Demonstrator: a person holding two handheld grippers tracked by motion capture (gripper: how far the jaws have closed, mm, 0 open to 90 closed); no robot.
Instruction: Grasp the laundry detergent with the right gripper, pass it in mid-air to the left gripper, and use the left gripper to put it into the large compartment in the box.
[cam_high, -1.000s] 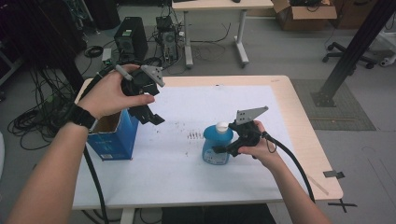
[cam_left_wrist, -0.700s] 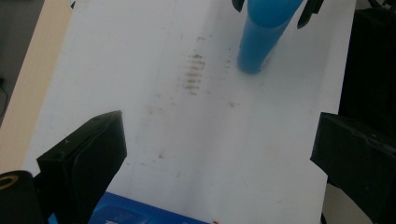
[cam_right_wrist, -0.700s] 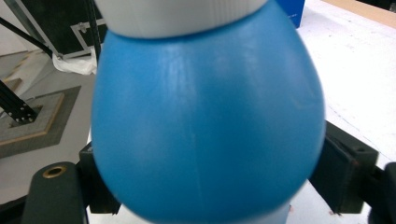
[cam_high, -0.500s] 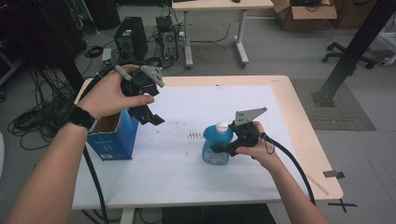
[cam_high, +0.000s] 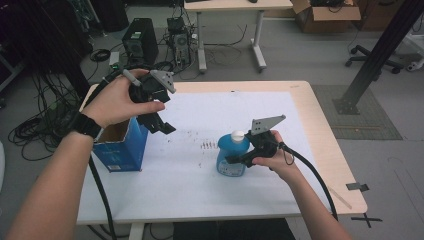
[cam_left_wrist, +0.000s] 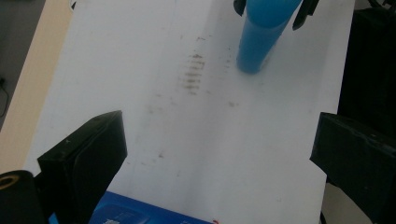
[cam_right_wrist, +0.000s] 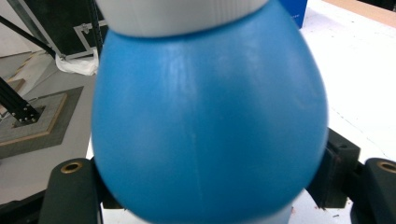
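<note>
The rounded blue plastic bottle with a white cap (cam_high: 231, 159) stands upright on the white-covered counter (cam_high: 200, 185), right of centre. The right tool (cam_high: 239, 159) has just been closing and now pinches the bottle's belly. The left tool (cam_high: 161, 126) (jaws spread, nothing between them) hangs above the open blue cardboard box (cam_high: 121, 147) at the left.

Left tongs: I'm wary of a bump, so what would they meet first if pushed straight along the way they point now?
Probably the bare white table sheet just beyond the blue box. The left tongs stand open and empty, angled down at it; the blue bottle lies farther along that line, though depth is hard to judge.
</note>
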